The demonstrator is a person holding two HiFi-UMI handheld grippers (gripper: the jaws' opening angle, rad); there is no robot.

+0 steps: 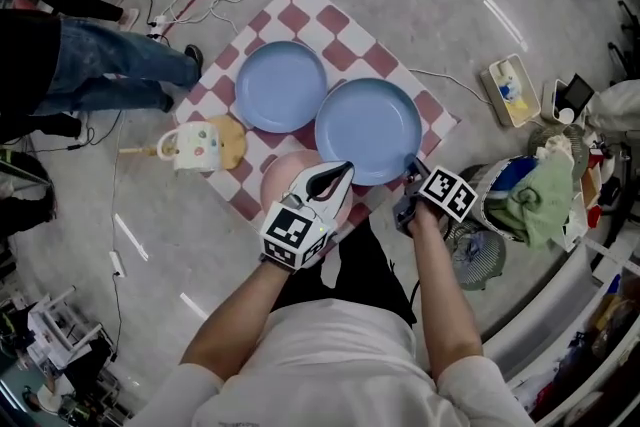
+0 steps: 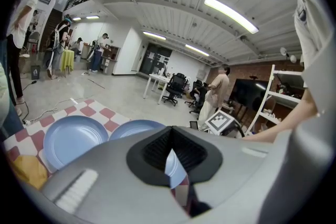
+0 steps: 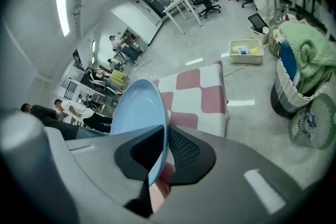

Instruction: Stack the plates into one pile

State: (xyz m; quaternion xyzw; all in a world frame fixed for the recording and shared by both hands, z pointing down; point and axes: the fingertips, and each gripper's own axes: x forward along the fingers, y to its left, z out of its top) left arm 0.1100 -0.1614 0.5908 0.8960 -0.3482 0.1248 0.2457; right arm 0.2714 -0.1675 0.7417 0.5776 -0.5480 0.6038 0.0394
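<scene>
The right gripper (image 3: 159,157) (image 1: 409,177) has its jaws closed on the rim of the nearer blue plate (image 3: 137,110) (image 1: 368,130), the edge running down between the two pads. The grip is at the side of the plate over the checkered cloth's (image 1: 300,15) near right edge. From the head view I cannot tell whether the plate lies flat on the cloth or is raised off it. The left gripper (image 2: 170,165) (image 1: 337,173) has its jaws brought together with only a thin slit between them and nothing in it. Its tip hovers over the cloth's near part, just beside the near left rim of that same plate and above the pink plate (image 1: 281,181), which lies at the cloth's near edge and shows partly from under the gripper. The farther blue plate (image 1: 282,85) (image 2: 70,139) lies flat around the cloth's middle, its rim close against the nearer one. Both forearms reach forward from the person's body to the cloth's near edge, the left forearm (image 1: 235,315) angled in from the left and the right forearm (image 1: 440,280) nearly straight. A spotted mug (image 1: 192,145) sits at the cloth's left corner, touching a yellow flat thing (image 1: 230,140) (image 2: 23,170) that lies on the cloth there. Off the cloth to the right stand a white tray (image 1: 510,90) (image 3: 242,51) and a basket (image 1: 530,190) (image 3: 304,60) heaped with green fabric. A bystander's legs (image 1: 110,70) are on the floor beyond the cloth's left side.
</scene>
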